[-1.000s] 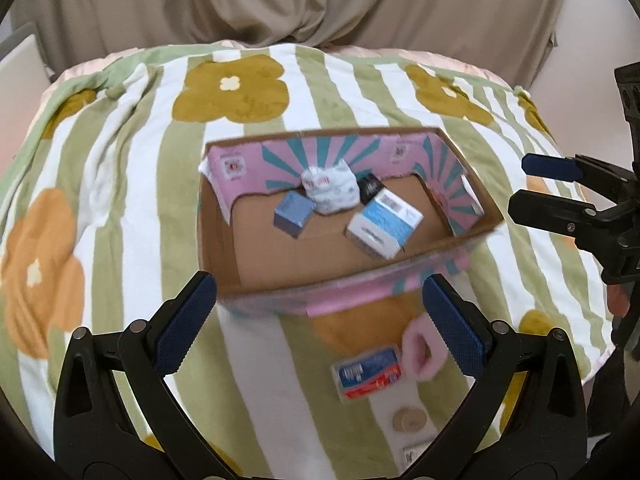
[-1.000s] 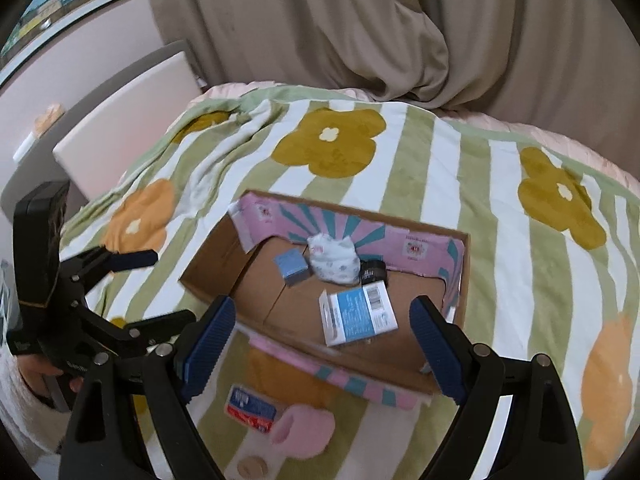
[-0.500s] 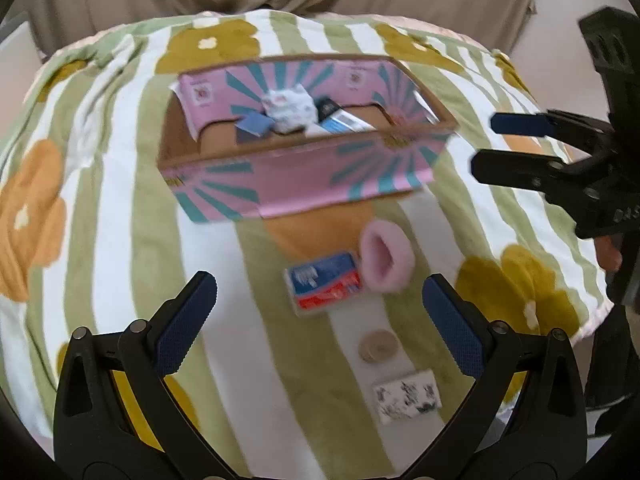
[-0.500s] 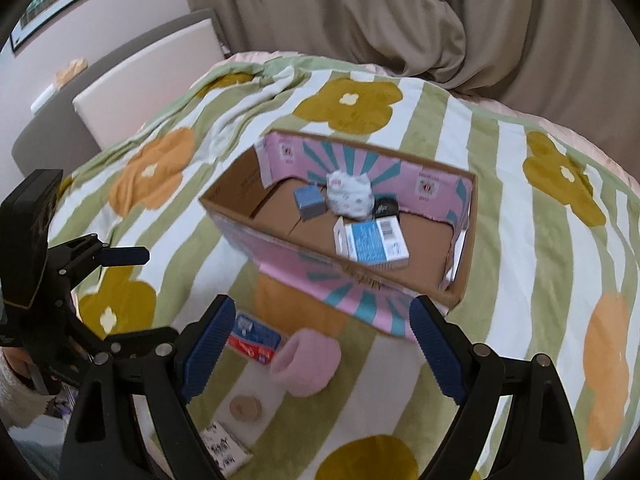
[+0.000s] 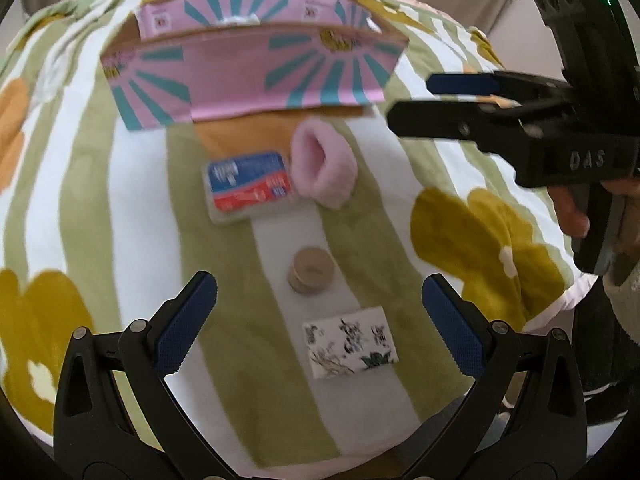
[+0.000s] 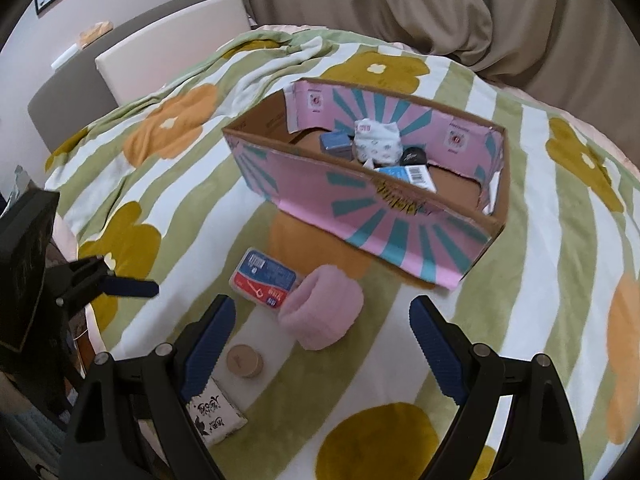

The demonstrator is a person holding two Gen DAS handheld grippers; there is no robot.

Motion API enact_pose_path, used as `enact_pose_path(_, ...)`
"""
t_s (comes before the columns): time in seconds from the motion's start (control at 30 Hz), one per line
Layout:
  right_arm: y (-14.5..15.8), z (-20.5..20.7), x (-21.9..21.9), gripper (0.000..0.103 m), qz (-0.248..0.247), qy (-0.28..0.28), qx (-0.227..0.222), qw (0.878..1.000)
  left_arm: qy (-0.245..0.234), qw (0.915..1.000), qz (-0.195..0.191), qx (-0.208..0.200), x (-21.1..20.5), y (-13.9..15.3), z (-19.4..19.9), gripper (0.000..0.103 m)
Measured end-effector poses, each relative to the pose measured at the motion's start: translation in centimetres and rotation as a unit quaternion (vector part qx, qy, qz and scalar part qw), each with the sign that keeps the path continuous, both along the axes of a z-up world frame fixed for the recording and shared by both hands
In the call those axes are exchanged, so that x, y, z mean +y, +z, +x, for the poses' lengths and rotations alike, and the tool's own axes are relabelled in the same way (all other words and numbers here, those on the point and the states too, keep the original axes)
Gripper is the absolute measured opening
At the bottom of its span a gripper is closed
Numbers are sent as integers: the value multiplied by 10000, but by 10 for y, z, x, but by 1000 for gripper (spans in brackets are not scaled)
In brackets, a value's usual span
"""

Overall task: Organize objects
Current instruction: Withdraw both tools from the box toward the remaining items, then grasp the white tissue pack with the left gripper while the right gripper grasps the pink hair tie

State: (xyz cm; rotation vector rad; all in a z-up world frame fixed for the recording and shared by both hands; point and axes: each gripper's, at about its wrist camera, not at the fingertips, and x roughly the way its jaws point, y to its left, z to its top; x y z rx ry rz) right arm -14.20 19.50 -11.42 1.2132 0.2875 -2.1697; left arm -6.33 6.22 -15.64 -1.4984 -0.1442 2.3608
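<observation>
1. One blanket [image 6: 532, 312] with green and white stripes and yellow and orange flowers covers the whole surface in both views.
2. One cardboard box [image 6: 360, 208] with a pink and teal pattern stands in the centre of the right wrist view; its long axis runs from the upper left to the lower right of that frame. Inside I count five things: one white bundle [image 6: 376, 142], one small blue box [image 6: 335, 141], one black thing [image 6: 414, 156], one blue and white carton [image 6: 412, 176], and one more that is too hidden to name.
3. Two grippers: the left gripper [image 5: 318, 322] and the right gripper [image 6: 320, 344] both have the jaws wide apart, and nothing is between them.
4. One pink fluffy cuff [image 5: 322, 168] lies in front of the box, its opening toward the upper left of the left wrist view.
5. One blue and red flat pack [image 5: 249, 184] lies just beside the cuff, its long axis nearly horizontal.
6. One patterned white packet [image 5: 350, 342] lies low in the frame, also nearly horizontal.
7. One round beige case [image 5: 310, 270] lies between the pack and the packet.
</observation>
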Motion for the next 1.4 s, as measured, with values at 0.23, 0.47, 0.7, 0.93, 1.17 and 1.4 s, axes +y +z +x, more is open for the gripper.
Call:
enact_pose_path(0.23,-33,3,-4,87,111,264,78,9996,33,9998,116,-180,14,-33,14,98)
enact_pose_path(0.47,-62,5,-10,87,343,670,313,9967,310,9994,-25,-146,19,-50,24,98)
enact_pose_path(0.7,-83,5,-19,87,454,1109,594,9910,396,9992,-78,-50,24,-55,33,97)
enact_pose_path(0.93,-96,1,-28,87,629,1244,906,9861,539,9985,75,-49,27,-62,33,89)
enact_pose_path(1.17,-104,-4,-36,87,682,1388,967,9832,570,9982,124,-104,28,-67,31,72)
enact_pose_path(1.4,-109,-9,-40,72,735,1411,930,9829,588,9982,55,-142,26,-70,29,62)
